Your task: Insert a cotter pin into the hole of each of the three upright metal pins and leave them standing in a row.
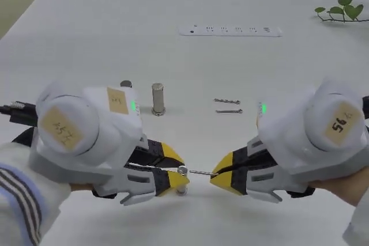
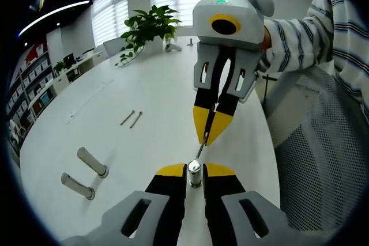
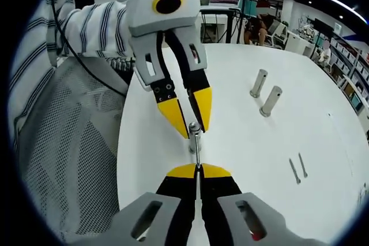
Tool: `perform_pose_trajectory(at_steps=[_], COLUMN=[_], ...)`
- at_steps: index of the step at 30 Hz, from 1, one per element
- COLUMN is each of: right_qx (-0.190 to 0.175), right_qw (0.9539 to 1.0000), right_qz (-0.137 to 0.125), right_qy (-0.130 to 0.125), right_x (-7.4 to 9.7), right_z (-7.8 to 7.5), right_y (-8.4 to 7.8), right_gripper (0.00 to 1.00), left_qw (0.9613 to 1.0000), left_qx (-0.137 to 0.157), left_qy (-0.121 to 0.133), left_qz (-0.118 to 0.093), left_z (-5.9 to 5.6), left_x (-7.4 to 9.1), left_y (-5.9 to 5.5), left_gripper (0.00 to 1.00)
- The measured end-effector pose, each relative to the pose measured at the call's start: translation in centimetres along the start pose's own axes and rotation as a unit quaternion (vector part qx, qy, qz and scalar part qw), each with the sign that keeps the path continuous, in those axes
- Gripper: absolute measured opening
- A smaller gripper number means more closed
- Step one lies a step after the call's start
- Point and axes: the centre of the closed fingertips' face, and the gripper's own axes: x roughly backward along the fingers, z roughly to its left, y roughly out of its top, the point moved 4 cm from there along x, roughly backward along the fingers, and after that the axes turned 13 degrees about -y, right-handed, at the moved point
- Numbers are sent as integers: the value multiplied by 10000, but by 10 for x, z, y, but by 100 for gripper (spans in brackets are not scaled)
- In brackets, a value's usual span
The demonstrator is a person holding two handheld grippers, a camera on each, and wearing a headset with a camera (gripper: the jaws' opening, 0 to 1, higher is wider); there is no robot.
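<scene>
The upright metal pin (image 1: 182, 189) is clamped by the left gripper (image 1: 174, 180). The cotter pin (image 1: 202, 172), pinched by the right gripper (image 1: 217, 174), is levelled at its top.

Each pin (image 1: 158, 98) is smooth bright metal, each cotter pin (image 1: 228, 101) thin metal wire, the table (image 1: 115, 27) matt white, the sleeve (image 1: 17, 191) striped knit cloth

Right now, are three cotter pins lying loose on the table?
No, two cotter pins lie loose on the table, while the third cotter pin is held in the right gripper.
</scene>
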Motion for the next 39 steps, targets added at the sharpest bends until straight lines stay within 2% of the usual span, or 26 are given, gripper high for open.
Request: perform_pose_trajectory(at_steps=[14, 25, 28, 33, 34, 36, 39], right_qx=[102, 270, 441, 586, 570, 559, 628], right_qw=[9998, 9993, 9984, 9976, 9977, 9978, 9976], right_qz=[52, -39, -163, -218, -221, -192, -114], right_qy=[173, 267, 303, 294, 295, 295, 267], right_x=[-8, -17, -19, -18, -17, -16, -14], right_z=[1, 4, 6, 5, 4, 3, 1], right_y=[3, 15, 18, 18, 18, 17, 13], right_gripper=[0, 0, 0, 0, 4, 7, 6], left_qw=[10000, 9999, 9999, 9999, 9999, 9999, 9999], left_qx=[9, -2, -11, -5, -6, -2, -11], left_qy=[-78, -108, -117, -116, -117, -114, -111], left_qz=[12, 17, 22, 22, 11, 6, 18], left_z=[0, -1, -1, -1, -1, -1, -1], left_x=[-2, -4, -4, -4, -4, -5, -5], left_y=[0, 2, 2, 2, 2, 2, 2], left_gripper=[6, 5, 5, 5, 5, 5, 5])
